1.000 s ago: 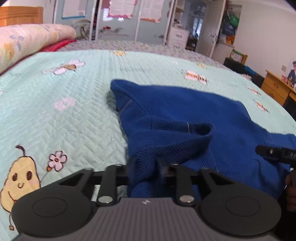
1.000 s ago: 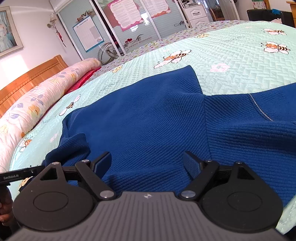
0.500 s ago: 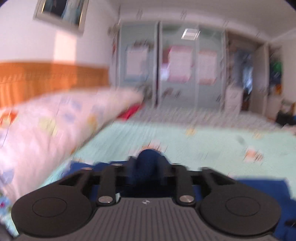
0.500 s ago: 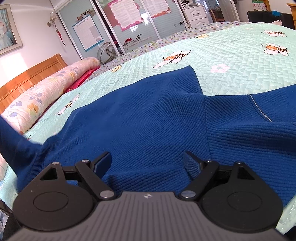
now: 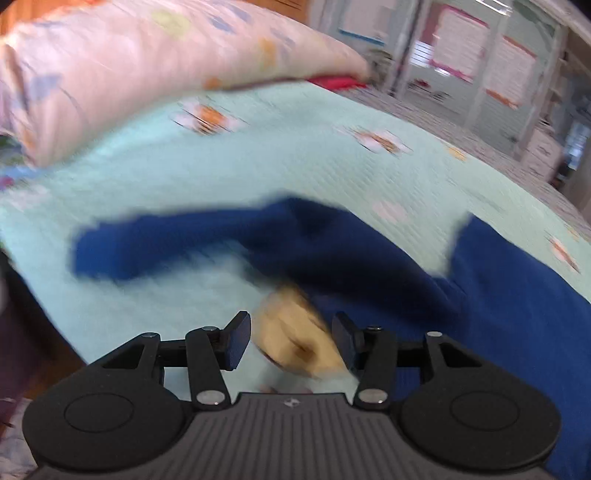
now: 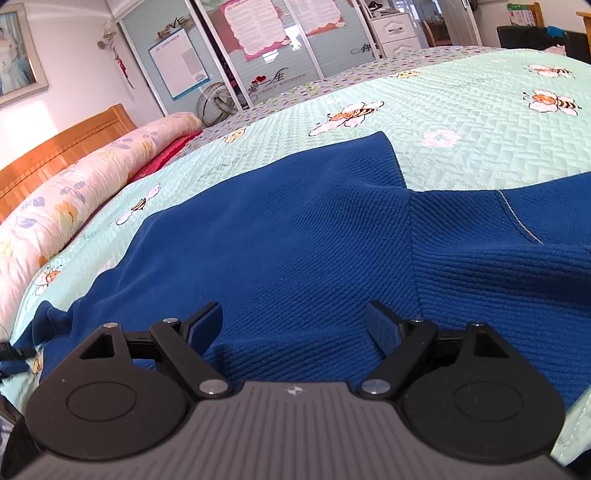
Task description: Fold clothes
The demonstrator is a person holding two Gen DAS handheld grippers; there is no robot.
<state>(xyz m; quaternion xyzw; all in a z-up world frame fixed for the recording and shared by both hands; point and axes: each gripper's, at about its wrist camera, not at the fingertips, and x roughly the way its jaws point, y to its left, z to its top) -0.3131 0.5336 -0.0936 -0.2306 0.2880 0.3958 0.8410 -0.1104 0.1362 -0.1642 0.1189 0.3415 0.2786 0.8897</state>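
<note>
A dark blue knit sweater (image 6: 314, 236) lies spread on the mint-green quilted bedspread (image 6: 480, 122). In the blurred left wrist view its sleeve (image 5: 177, 243) stretches out to the left across the quilt, apart from my left gripper (image 5: 291, 339). That gripper's jaws are opening with nothing between them; only the quilt's yellow pear print shows through the gap. My right gripper (image 6: 295, 325) hovers open just over the sweater's near hem, its fingers not pressing the cloth.
A long floral bolster pillow (image 6: 74, 192) lies along the wooden headboard (image 6: 62, 147) at the left. Mirrored wardrobe doors (image 6: 258, 48) and a white drawer unit (image 6: 395, 29) stand beyond the bed. The bed's near edge runs just below both grippers.
My left gripper, shut on the sleeve a second ago, swung left with it, then opened and let it go. The sleeve now lies stretched out on the quilt. The right gripper stayed still.
</note>
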